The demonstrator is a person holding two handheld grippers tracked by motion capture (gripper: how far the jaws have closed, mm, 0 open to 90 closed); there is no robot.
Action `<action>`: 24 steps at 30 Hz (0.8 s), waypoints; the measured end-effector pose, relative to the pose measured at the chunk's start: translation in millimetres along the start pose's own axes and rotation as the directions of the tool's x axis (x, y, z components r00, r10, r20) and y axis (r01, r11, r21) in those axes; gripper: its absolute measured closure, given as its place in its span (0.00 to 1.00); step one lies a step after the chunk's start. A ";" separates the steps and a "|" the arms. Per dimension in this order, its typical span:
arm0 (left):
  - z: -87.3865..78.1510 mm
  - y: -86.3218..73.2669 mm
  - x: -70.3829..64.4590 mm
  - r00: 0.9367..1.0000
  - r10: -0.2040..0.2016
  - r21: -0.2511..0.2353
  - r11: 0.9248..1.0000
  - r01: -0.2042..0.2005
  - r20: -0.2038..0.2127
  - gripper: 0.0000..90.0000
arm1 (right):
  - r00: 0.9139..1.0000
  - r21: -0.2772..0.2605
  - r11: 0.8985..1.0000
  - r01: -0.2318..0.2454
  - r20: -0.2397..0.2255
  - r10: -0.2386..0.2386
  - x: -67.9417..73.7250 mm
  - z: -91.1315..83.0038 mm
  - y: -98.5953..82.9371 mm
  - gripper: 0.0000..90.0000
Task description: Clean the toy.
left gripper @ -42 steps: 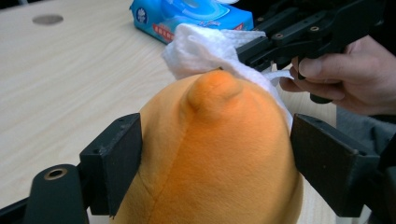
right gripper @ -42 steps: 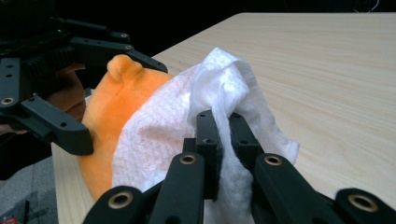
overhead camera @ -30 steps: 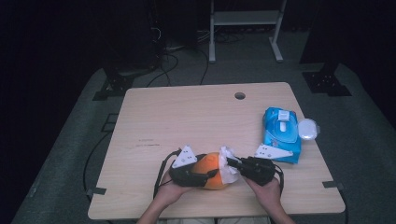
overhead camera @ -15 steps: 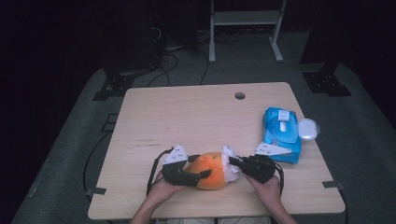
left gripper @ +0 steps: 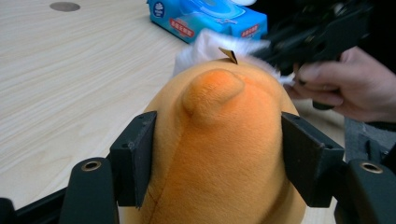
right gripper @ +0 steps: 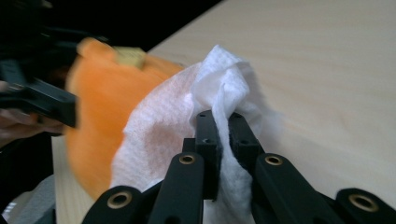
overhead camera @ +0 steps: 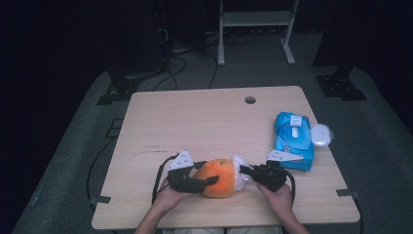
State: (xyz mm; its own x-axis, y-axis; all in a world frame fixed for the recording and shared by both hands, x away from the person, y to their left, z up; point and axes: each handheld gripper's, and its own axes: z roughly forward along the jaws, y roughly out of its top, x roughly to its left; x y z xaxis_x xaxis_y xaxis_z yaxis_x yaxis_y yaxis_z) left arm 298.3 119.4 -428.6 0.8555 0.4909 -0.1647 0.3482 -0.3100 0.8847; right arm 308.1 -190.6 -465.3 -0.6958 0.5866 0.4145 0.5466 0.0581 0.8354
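In the high view, one orange plush toy [overhead camera: 220, 177] lies near the front edge of the bench [overhead camera: 204, 122], its long axis running left to right. The left tongs [overhead camera: 207, 181] clasp its left half, and the right tongs [overhead camera: 242, 171] press one white wipe [overhead camera: 238, 168] against its right end. A single blue pack of wipes [overhead camera: 293, 140] lies just behind the right tongs, near the right edge, with one round white lid [overhead camera: 321, 135] touching its far side at the bench's rim. A small round hole [overhead camera: 250, 100] sits near the back edge. The whole middle and back left of the bench lie bare, leaving wide room there; the front edge is close behind the hands.

In the left gripper view, the left tongs [left gripper: 217, 154] stand wide, both jaws pressed against the flanks of the plush toy [left gripper: 219, 154], which points away from the camera with a rounded nub on top and a small tag beyond it. The wipe [left gripper: 205, 44] shows past the toy, with the other hand [left gripper: 345, 86] at the right.

In the right gripper view, the right tongs [right gripper: 223, 122] are nearly closed, pinching a bunched fold of the wipe [right gripper: 187, 121] that drapes onto the toy [right gripper: 100, 107] at the left.
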 end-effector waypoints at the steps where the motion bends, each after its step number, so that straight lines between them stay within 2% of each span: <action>1: 0.2 -0.2 0.9 1.000 -0.009 -0.004 1.000 0.009 0.001 0.36 | 1.000 0.007 1.000 -0.009 0.004 0.009 -2.0 0.3 -1.6 0.93; 2: 0.3 -0.2 1.4 1.000 -0.014 -0.006 1.000 0.014 -0.004 0.36 | 1.000 -0.002 1.000 -0.017 0.001 0.017 -1.0 -0.6 -2.0 0.93; 3: 0.5 -0.1 2.0 1.000 -0.022 -0.009 1.000 0.022 -0.007 0.36 | 1.000 -0.007 1.000 0.000 0.003 0.000 4.0 -1.6 0.5 0.93; 4: 1.1 0.1 2.7 0.999 -0.035 -0.013 0.999 0.035 -0.008 0.36 | 0.999 -0.019 0.999 0.033 0.001 -0.033 11.0 -3.0 4.5 0.93; 7: 5.2 1.5 2.3 0.998 -0.054 -0.022 0.998 0.054 -0.016 0.36 | 0.994 -0.068 0.992 0.102 -0.042 -0.105 30.3 -7.4 15.5 0.93; 9: 6.7 3.6 1.6 0.998 -0.057 -0.020 0.998 0.057 -0.016 0.34 | 0.990 -0.061 0.989 0.137 -0.031 -0.139 35.6 -7.0 17.5 0.93; 10: 6.5 3.9 1.5 0.998 -0.062 -0.021 0.998 0.061 -0.006 0.31 | 0.990 -0.055 0.989 0.140 -0.020 -0.141 32.9 -5.7 15.7 0.93; 12: 5.7 3.9 0.4 0.999 -0.050 -0.019 0.999 0.050 0.013 0.24 | 0.995 -0.040 0.995 0.096 -0.007 -0.096 20.1 -4.1 10.4 0.93; 14: 5.2 3.9 -0.7 0.999 -0.045 -0.012 0.999 0.045 0.008 0.23 | 0.998 -0.019 0.998 0.060 0.023 -0.060 11.0 -3.8 6.2 0.93; 15: 5.7 4.1 -1.2 0.999 -0.044 -0.013 0.999 0.044 -0.002 0.25 | 0.998 -0.022 0.998 0.059 0.021 -0.058 10.6 -3.9 4.8 0.93; 16: 6.2 4.4 -1.9 0.999 -0.046 -0.014 0.999 0.045 -0.016 0.27 | 0.998 -0.023 0.998 0.066 0.023 -0.065 14.6 -3.8 5.0 0.93; 18: 7.3 4.9 -1.8 0.998 -0.060 -0.022 0.998 0.059 -0.028 0.30 | 0.991 -0.032 0.990 0.134 0.032 -0.133 29.1 -4.4 9.0 0.93; 20: 9.4 4.9 -2.4 0.997 -0.066 -0.030 0.997 0.065 -0.033 0.30 | 0.984 -0.055 0.982 0.178 0.008 -0.178 42.2 -5.9 13.9 0.93; 22: 11.7 5.5 -3.7 0.997 -0.064 -0.035 0.997 0.062 -0.039 0.30 | 0.980 -0.072 0.978 0.197 -0.014 -0.198 49.4 -6.5 17.1 0.93; 24: 11.6 7.1 -4.7 0.998 -0.051 -0.030 0.998 0.051 -0.028 0.24 | 0.978 -0.065 0.976 0.209 -0.008 -0.210 50.0 -5.5 17.2 0.93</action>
State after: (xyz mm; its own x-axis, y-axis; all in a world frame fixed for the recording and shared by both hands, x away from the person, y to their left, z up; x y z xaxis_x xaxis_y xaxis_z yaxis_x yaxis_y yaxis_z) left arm 301.2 105.4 -426.6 0.8256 0.5284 -0.1979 0.3792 -0.2600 0.8880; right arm 280.2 -164.7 -428.2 -0.7990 0.5544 0.2326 0.3576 0.1272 0.9252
